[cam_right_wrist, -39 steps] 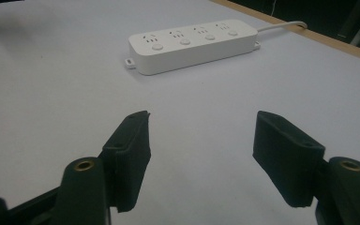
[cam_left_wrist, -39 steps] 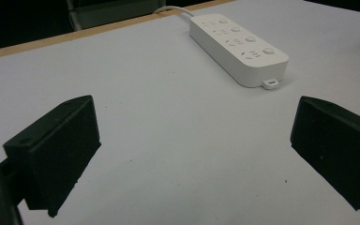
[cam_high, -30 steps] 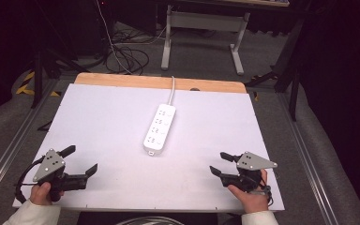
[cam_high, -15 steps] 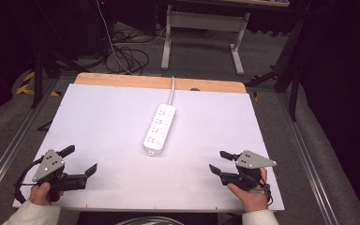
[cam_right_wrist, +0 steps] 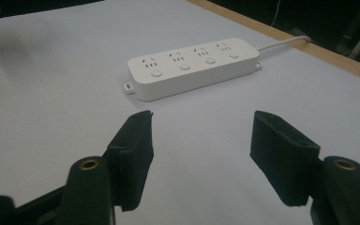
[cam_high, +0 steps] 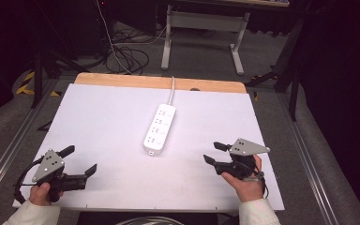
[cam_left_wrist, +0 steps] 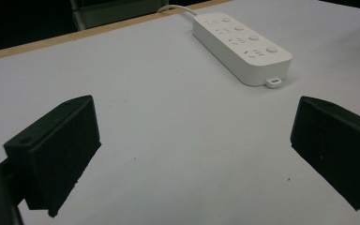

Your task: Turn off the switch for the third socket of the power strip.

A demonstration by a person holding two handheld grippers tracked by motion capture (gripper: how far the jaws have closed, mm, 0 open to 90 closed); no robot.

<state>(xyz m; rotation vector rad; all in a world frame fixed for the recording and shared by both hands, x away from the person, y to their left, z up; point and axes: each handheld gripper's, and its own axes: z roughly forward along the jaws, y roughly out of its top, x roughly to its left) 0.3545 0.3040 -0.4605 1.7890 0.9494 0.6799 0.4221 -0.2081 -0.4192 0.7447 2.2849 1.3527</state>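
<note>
A white surface [cam_high: 98, 112] with a bare wooden strip [cam_high: 122, 81] along its far edge stands on grey carpeted floor [cam_high: 201, 56]. Metal rails [cam_high: 9, 150] run along both its sides. Beyond it stands a light-grey table frame [cam_high: 201, 21] on two legs, with black cables [cam_high: 126, 54] coiled on the floor beside it. Black drapes [cam_high: 347, 93] close off the right side, and the far background is dark.

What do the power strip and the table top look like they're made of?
Power strip: likely hard white plastic, smooth, slightly glossy, with moulded rounded edges. Table top: matte white board, maybe laminate or foam board, over a wooden-looking strip along the far edge.
</note>
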